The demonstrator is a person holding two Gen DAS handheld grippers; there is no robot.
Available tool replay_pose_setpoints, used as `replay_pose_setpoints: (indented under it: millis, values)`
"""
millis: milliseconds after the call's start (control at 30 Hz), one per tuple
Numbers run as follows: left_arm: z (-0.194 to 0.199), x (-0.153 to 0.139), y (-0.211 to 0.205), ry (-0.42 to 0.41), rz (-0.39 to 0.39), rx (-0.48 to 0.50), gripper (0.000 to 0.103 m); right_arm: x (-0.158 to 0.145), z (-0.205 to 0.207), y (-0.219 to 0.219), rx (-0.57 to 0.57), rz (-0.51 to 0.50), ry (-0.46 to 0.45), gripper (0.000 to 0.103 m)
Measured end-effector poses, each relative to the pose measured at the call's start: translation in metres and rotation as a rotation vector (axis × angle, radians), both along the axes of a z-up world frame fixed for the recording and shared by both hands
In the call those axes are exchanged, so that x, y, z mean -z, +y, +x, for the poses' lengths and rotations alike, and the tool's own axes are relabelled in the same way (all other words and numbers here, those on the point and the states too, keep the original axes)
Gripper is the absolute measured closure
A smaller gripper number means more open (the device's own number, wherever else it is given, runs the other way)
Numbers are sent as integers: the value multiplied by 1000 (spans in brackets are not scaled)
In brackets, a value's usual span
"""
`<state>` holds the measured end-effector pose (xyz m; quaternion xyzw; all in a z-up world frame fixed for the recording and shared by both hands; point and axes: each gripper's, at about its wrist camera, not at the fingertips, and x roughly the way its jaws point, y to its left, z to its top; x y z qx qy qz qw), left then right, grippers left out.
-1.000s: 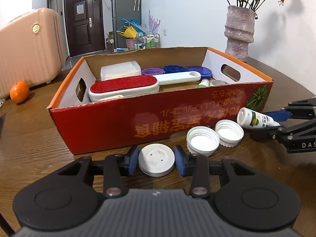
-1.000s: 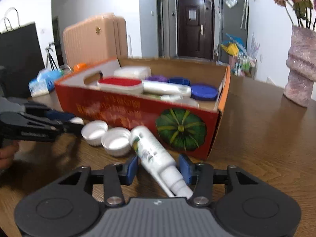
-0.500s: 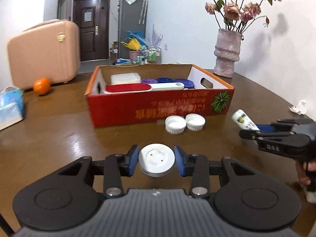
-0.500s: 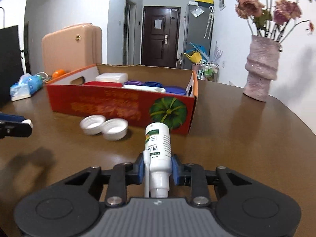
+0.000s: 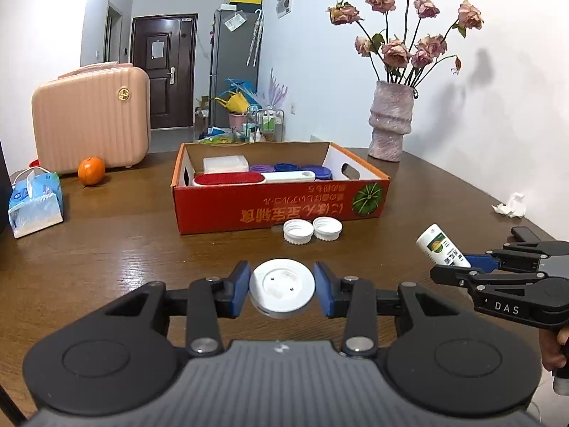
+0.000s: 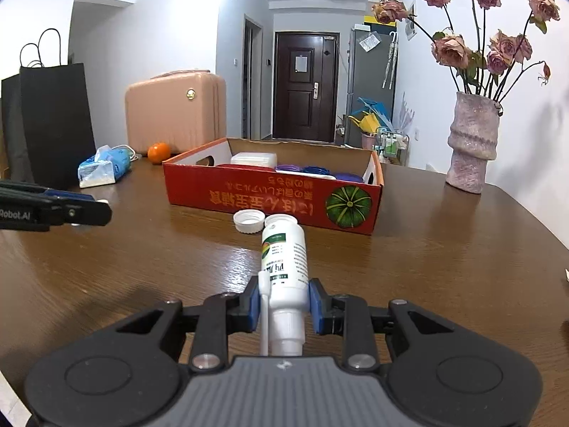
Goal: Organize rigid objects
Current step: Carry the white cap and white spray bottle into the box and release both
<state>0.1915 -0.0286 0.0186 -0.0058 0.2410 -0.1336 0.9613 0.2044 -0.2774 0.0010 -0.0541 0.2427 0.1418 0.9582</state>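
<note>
The left gripper (image 5: 281, 289) is clamped edgewise on a rigid white disc (image 5: 282, 290); the right gripper (image 6: 283, 302) on a light, smooth spray bottle (image 6: 285, 273), judged slip-prone, held near its neck.

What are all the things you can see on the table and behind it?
box: one, red cardboard, middle of the table, holding lids and white items
loose caps: two, white, on the table in front of the box
orange: one, orange, far left of the table
tissue pack: one, blue and white, left
suitcase: one, pink, behind the orange
vase: one, pinkish, with dried roses, far right
black bag: one, far left
crumpled tissue: one, white, right edge
left gripper: shut on the round white lid
right gripper: shut on the white bottle
</note>
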Motion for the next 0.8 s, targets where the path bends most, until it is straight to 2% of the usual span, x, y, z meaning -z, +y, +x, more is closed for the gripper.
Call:
replay_pose_setpoints:
  millis: [167,233,433,600,700,800]
  values:
    - [21,-7,2,-13,-10,17,64,-12,14,4,-24,7,-7,76]
    - [41,-13,3,-19,-14,35,64,-25,33,3,-32,62,-5,76]
    - [131,-32,7,14,-61,69,64,-51,129,4,-11,281,83,76]
    - [209,-35,6,75,-94,57,64,-54,208,21,21,322,173,76]
    - [245,-24,5,123,-104,47,64,-44,255,25,62,388,265,76]
    - [274,-8,5,168,-106,38,64,-30,285,33,125,406,317,76]
